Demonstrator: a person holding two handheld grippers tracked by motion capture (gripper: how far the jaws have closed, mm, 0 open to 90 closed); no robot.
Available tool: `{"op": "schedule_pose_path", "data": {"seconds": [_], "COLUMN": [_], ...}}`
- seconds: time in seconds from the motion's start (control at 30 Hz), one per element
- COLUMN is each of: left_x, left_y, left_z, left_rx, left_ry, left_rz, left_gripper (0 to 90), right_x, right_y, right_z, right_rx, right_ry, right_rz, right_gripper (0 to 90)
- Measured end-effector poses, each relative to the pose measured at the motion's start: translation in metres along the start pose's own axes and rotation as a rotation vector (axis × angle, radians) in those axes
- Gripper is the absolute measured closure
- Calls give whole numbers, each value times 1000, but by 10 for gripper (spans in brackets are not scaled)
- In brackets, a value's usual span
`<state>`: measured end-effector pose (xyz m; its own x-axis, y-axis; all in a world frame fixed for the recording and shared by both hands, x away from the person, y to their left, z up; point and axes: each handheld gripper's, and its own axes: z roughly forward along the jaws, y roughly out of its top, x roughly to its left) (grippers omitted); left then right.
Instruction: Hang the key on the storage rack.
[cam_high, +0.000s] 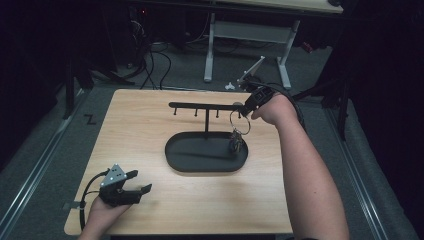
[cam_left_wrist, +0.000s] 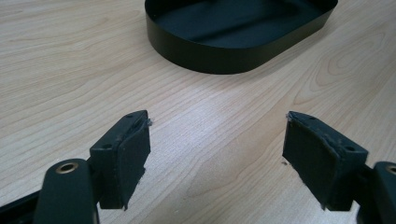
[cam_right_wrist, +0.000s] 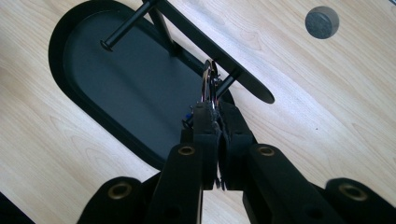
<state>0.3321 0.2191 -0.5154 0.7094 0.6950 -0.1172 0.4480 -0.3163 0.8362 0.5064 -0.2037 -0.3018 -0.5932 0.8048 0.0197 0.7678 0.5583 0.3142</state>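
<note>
**Inspector:** Right gripper (cam_high: 246, 108) first. State?

**Assistant:** Clenched on the key ring (cam_high: 239, 120). In the right gripper view the two pads (cam_right_wrist: 205, 126) are pressed together with the thin metal ring (cam_right_wrist: 208, 84) pinched edge-on between them.

**Inspector:** Position of the ring?

**Assistant:** It is at the right-hand end of the rack's crossbar (cam_high: 202, 105), just beside the end peg (cam_right_wrist: 227, 84). Whether the ring touches the peg cannot be told from either view. Keys (cam_high: 236, 140) hang below the ring, over the right end of the black oval tray (cam_high: 185, 162).

**Inspector:** The rack itself?

**Assistant:** An upright post (cam_high: 207, 122) rises from the tray and carries the crossbar, which has short pegs on its underside. Tray and rack stand near the middle of the wooden table (cam_high: 140, 130).

**Inspector:** Left gripper (cam_high: 131, 182)?

**Assistant:** Released. The left gripper view shows its pads (cam_left_wrist: 133, 151) standing wide apart with nothing between them but bare table. It sits at the near left corner of the table, well apart from the tray (cam_left_wrist: 219, 58), pointing toward it.

**Inspector:** Anything else on the surface?

**Assistant:** A round grey cap (cam_right_wrist: 321, 21) set into the tabletop, seen in the right gripper view beyond the crossbar.
</note>
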Motion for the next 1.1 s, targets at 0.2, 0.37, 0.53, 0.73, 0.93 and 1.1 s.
{"op": "schedule_pose_path", "data": {"seconds": [0.2, 0.37, 0.53, 0.73, 0.93, 1.1], "left_x": [-1, -1, -1, -3, -3, -4], "left_y": [-1, 0, 0, 0, 0, 1], "left_z": [0, 0, 1, 1, 4, 5], "left_rx": [2, 1, 5, 5, 18, 12], "left_ry": [4, 2, 2, 1, -2, 0], "left_rz": [1, 1, 5, 8, 15, 17], "left_gripper": [239, 240, 240, 240, 239, 239], "right_x": [4, 5, 7, 11, 9, 9], "right_y": [1, 0, -5, -12, -19, -27], "right_z": [2, -3, -9, -8, -8, -10], "right_rx": [-1, -35, -60, -78, -99, -134], "right_ry": [2, -21, -45, -49, -58, -68], "right_rz": [12, 27, 36, 44, 88, 87], "right_gripper": [845, 809, 781, 687, 531, 402]}}
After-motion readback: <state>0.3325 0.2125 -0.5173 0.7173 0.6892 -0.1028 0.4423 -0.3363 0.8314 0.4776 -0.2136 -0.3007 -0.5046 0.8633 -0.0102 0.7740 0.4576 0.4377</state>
